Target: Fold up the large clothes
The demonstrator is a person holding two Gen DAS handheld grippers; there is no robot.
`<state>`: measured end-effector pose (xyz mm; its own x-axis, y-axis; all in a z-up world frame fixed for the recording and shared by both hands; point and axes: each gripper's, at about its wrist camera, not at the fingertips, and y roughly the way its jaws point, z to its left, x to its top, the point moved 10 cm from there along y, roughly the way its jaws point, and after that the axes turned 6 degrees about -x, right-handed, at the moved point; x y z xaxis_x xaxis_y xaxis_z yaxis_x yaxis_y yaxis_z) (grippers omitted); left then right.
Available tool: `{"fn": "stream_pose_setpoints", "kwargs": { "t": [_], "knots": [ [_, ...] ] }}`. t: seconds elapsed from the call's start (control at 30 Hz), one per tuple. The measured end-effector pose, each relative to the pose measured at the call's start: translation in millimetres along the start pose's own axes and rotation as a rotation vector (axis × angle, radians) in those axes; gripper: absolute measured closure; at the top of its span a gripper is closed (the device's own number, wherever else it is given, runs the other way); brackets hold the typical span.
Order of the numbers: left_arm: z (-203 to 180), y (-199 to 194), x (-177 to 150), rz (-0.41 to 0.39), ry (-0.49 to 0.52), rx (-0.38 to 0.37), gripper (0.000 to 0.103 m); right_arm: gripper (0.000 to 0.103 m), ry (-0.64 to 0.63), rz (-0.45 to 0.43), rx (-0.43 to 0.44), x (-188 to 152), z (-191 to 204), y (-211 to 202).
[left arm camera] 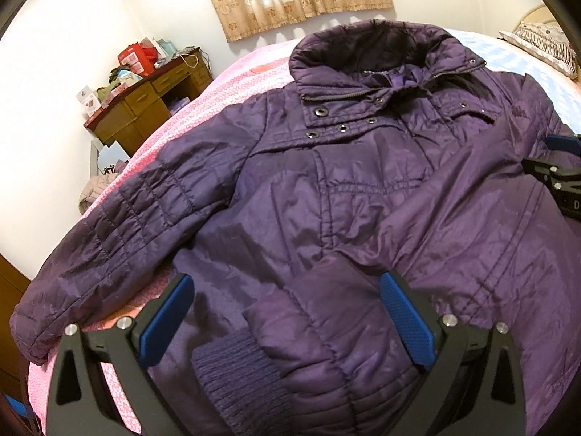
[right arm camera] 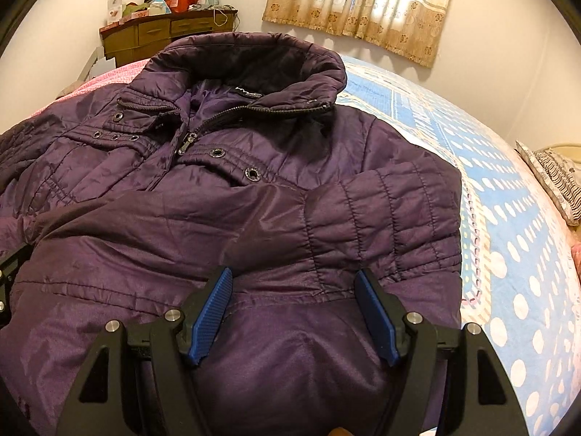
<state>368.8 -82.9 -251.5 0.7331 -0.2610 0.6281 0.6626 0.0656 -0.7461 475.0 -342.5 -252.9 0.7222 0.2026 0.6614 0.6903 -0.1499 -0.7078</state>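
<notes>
The left gripper (left arm camera: 287, 321) is nearest in its own view, its blue-padded fingers (left arm camera: 406, 321) standing wide apart over the lower front of the purple jacket (left arm camera: 326, 200). Between them lies a folded-in sleeve ending in a ribbed knit cuff (left arm camera: 232, 378); the pads do not press on it. The right gripper (right arm camera: 294, 316) likewise has its fingers (right arm camera: 210, 318) apart, with only jacket cloth below the gap and nothing clamped. Whether the fingertips touch the cloth cannot be told. Both grippers point steeply down onto the jacket, and in the left wrist view a black and blue part of the right gripper shows at the jacket's right edge.

The jacket lies face up and spread on the bed (right arm camera: 508, 218), its collar (left arm camera: 374, 51) at the far end. One quilted sleeve (left arm camera: 109, 225) stretches out from the jacket to the left; another quilted sleeve (right arm camera: 385, 225) is folded across the chest on the right. Left of the jacket the bed carries a pink cover (left arm camera: 218, 91), right of it a blue dotted sheet (right arm camera: 526, 272), with a pillow (right arm camera: 555, 181) further right. Beyond the jacket's collar stand a wooden dresser (left arm camera: 145, 109) heaped with boxes and a patterned curtain (right arm camera: 359, 3) on the pale wall.
</notes>
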Motion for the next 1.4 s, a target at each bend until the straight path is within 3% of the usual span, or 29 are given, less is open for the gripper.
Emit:
{"fn": "stream_pose_setpoints", "kwargs": {
  "t": [0.8,0.9,1.0,1.1,1.23,1.4],
  "knots": [
    [0,-4,-2,-0.011,0.014,0.024,0.000,0.033,-0.014,0.002,-0.019,-1,1,0],
    [-1,-3,-2,-0.009,0.013,0.023,0.000,0.033,-0.017,0.038,-0.008,4,-1,-9],
    [-1,-4,-2,-0.010,0.009,0.019,0.000,0.032,0.043,-0.045,0.092,25,9,-52],
    [0,-5,-2,-0.012,0.010,0.021,0.000,0.032,-0.027,-0.102,0.137,32,39,-77],
    [-1,-4,-2,-0.012,0.009,0.021,0.000,0.032,-0.134,-0.016,0.170,7,75,-51],
    [0,-5,-1,-0.013,0.008,0.025,0.000,0.031,-0.062,0.054,0.243,-4,68,-28]
  ]
}}
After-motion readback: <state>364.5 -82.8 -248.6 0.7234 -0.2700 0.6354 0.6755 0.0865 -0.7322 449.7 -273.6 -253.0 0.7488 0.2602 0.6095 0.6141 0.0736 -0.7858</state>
